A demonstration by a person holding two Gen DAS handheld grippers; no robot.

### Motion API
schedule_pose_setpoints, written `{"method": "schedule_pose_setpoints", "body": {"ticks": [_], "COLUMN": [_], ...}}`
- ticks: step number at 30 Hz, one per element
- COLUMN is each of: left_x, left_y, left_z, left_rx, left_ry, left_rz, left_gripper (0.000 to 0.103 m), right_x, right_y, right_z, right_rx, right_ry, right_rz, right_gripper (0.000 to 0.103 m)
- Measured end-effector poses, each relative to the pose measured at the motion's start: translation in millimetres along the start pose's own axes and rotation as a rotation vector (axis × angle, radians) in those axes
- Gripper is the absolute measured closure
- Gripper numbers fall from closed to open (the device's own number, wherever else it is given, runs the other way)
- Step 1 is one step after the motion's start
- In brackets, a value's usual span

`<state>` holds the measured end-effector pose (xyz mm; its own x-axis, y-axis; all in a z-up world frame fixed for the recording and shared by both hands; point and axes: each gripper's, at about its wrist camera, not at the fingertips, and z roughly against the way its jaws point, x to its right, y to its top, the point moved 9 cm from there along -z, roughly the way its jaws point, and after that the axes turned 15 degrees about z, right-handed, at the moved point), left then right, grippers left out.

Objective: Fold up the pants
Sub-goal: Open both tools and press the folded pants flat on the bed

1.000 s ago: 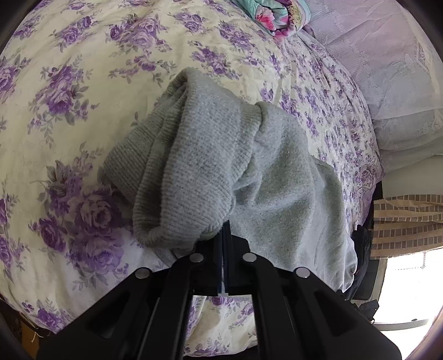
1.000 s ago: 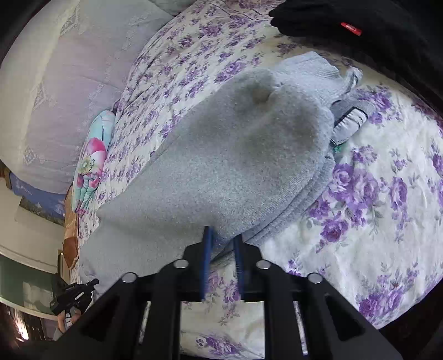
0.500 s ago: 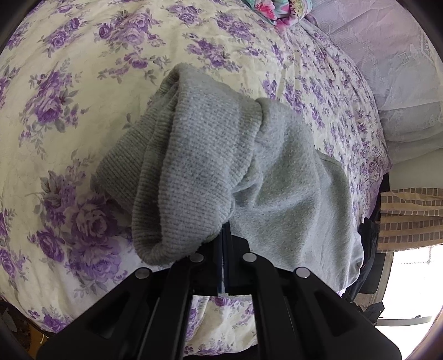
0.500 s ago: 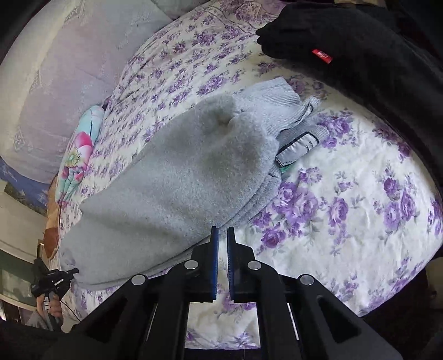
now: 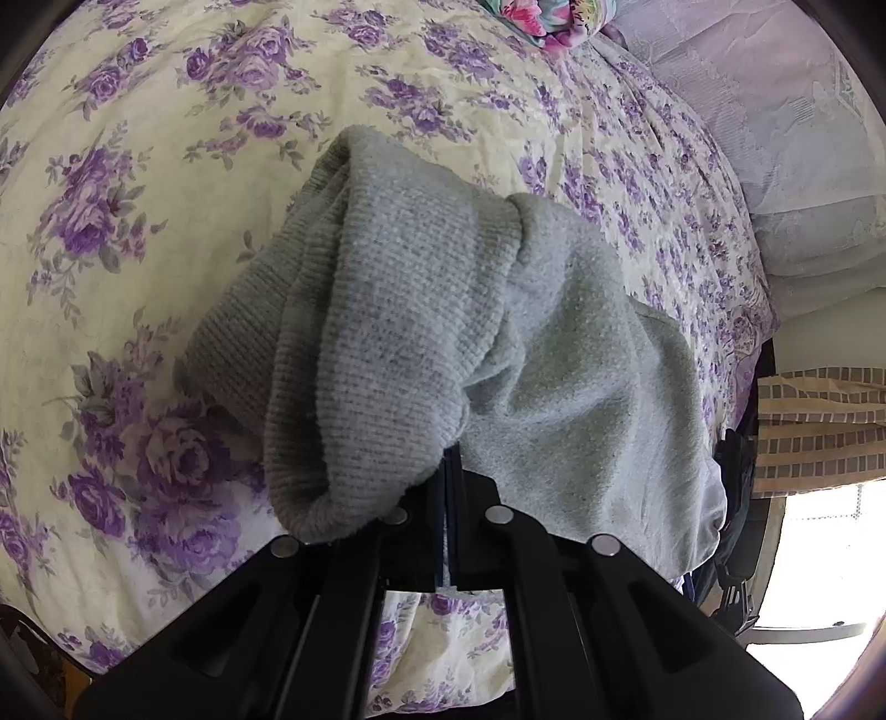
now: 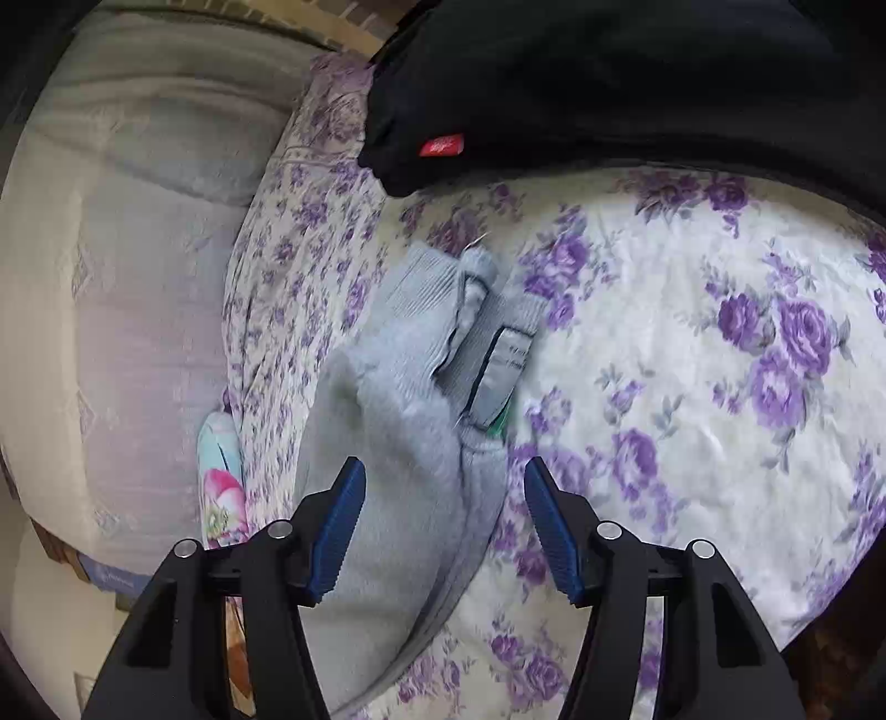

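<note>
Grey sweatpants (image 5: 421, 310) lie folded on the floral bedsheet (image 5: 138, 166). My left gripper (image 5: 448, 482) is shut on the pants. It holds a ribbed cuff end bunched up, which drapes over and hides the fingertips. In the right wrist view the pants (image 6: 387, 443) run from the bottom edge toward the middle, with the waistband and its grey label (image 6: 501, 365) at the far end. My right gripper (image 6: 446, 515) hovers over that fabric and its jaws are opening. The blue pads (image 6: 343, 526) stand apart on either side of the cloth and do not press on it.
A black garment (image 6: 609, 83) with a red tag (image 6: 441, 145) lies across the far side of the bed. A colourful pillow (image 5: 548, 16) and a lavender quilt (image 5: 775, 138) are by the bed's edge. A checked cloth (image 5: 819, 432) hangs beyond the bed.
The right gripper drew back along the pants, rolled, and went from shut to wide apart. The left gripper stayed still, holding the cuff.
</note>
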<state>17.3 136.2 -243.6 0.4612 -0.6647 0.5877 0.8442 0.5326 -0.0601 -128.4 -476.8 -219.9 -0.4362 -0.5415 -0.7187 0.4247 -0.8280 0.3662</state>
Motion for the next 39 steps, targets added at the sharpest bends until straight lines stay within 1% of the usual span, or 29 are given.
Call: {"method": "schedule_pose_setpoints", "body": {"ticks": [2, 4, 5, 6, 7, 8, 9, 10, 11, 12, 13, 14, 15, 16, 17, 18, 19, 21, 22, 23, 25, 26, 28, 30, 31, 32, 35, 37, 39], "left_x": [-0.6, 6.2, 15.0, 28.6, 45.4, 60.7, 78.7, 92.7, 103.0, 114.3, 124.1, 131.0, 135.9, 140.8, 142.5, 142.6, 137.5, 120.5, 112.1, 107.9, 101.4, 97.9, 91.3, 88.3, 87.5, 86.2, 84.4, 82.7, 81.3], "left_y": [-0.9, -4.5, -9.1, -15.1, -23.0, -30.5, -40.1, -48.8, -56.6, -66.9, -77.5, -85.7, -94.4, -104.2, -110.4, -116.7, -121.8, -126.1, -126.7, -124.6, -117.4, -114.6, -112.7, -113.8, -113.5, -113.1, -109.2, -107.5, -106.4], "left_z": [2.2, 10.1, 15.9, 21.9, 27.2, 30.2, 31.0, 28.8, 23.9, 16.1, 6.3, -1.8, -12.0, -24.2, -32.5, -43.4, -57.1, -80.2, -86.3, -86.7, -77.9, -74.9, -70.0, -66.8, -66.8, -66.7, -68.5, -68.6, -68.6], "left_rx": [0.009, 0.04, 0.061, 0.079, 0.092, 0.101, 0.107, 0.107, 0.101, 0.086, 0.066, 0.047, 0.022, -0.006, -0.028, -0.053, -0.074, -0.109, -0.125, -0.126, -0.103, -0.092, -0.076, -0.066, -0.063, -0.059, -0.047, -0.043, -0.043], "left_ry": [0.0, 0.022, 0.031, 0.039, 0.047, 0.053, 0.056, 0.054, 0.055, 0.053, 0.041, 0.028, 0.02, 0.02, 0.021, 0.027, 0.061, 0.132, 0.14, 0.12, 0.089, 0.085, 0.074, 0.075, 0.077, 0.077, 0.076, 0.079, 0.083], "left_rz": [0.007, -0.016, -0.057, -0.119, -0.192, -0.253, -0.316, -0.356, -0.386, -0.426, -0.463, -0.486, -0.508, -0.533, -0.553, -0.575, -0.593, -0.59, -0.563, -0.528, -0.467, -0.443, -0.415, -0.407, -0.403, -0.397, -0.378, -0.374, -0.375], "left_gripper": [0.102, 0.102, 0.101, 0.101, 0.101, 0.097, 0.088, 0.079, 0.064, 0.061, 0.061, 0.061, 0.061, 0.062, 0.062, 0.062, 0.062, 0.066, 0.067, 0.067, 0.073, 0.079, 0.079, 0.079, 0.079, 0.079, 0.079, 0.079, 0.079], "right_x": [7.9, 9.0, 6.4, 0.8, -7.5, -15.8, -29.6, -47.9, -74.6, -106.6, -139.6, -174.2, -206.7, -234.2, -257.9, -279.0, -296.1, -319.5, -326.6, -330.1, -338.7, -340.9, -341.0, -340.0, -336.4, -334.2, -319.2, -315.6, -315.1], "right_y": [5.5, 7.0, 8.8, 12.5, 15.7, 18.7, 20.5, 20.6, 17.3, 9.5, -3.4, -22.1, -41.2, -61.1, -81.0, -97.0, -112.4, -133.8, -147.7, -160.7, -182.9, -192.4, -208.4, -215.0, -211.9, -208.0, -207.1, -207.6, -203.7], "right_z": [-4.8, -8.0, -5.2, 1.0, 7.5, 14.2, 21.0, 24.0, 20.1, 9.4, -7.7, -29.7, -50.5, -69.7, -91.0, -110.8, -131.1, -168.2, -179.7, -189.4, -202.8, -206.7, -213.2, -226.8, -236.4, -247.3, -272.1, -277.3, -274.5], "right_rx": [-0.001, -0.009, 0.004, 0.034, 0.057, 0.076, 0.106, 0.123, 0.113, 0.074, -0.001, -0.104, -0.198, -0.283, -0.371, -0.44, -0.507, -0.602, -0.657, -0.696, -0.749, -0.765, -0.79, -0.793, -0.781, -0.768, -0.812, -0.805, -0.803], "right_ry": [0.02, 0.023, 0.009, -0.013, -0.04, -0.072, -0.112, -0.113, -0.082, -0.029, 0.043, 0.132, 0.23, 0.309, 0.364, 0.407, 0.444, 0.453, 0.453, 0.444, 0.426, 0.423, 0.399, 0.356, 0.323, 0.293, 0.267, 0.283, 0.297], "right_rz": [-0.043, -0.056, -0.041, -0.001, 0.055, 0.109, 0.17, 0.243, 0.342, 0.45, 0.551, 0.642, 0.707, 0.759, 0.808, 0.841, 0.865, 0.902, 0.919, 0.942, 1.011, 1.048, 1.125, 1.187, 1.206, 1.213, 1.168, 1.153, 1.108], "right_gripper": [0.042, 0.042, 0.042, 0.042, 0.042, 0.042, 0.042, 0.042, 0.042, 0.042, 0.042, 0.042, 0.042, 0.042, 0.044, 0.045, 0.047, 0.051, 0.053, 0.06, 0.063, 0.066, 0.068, 0.08, 0.093, 0.097, 0.097, 0.097, 0.096]}}
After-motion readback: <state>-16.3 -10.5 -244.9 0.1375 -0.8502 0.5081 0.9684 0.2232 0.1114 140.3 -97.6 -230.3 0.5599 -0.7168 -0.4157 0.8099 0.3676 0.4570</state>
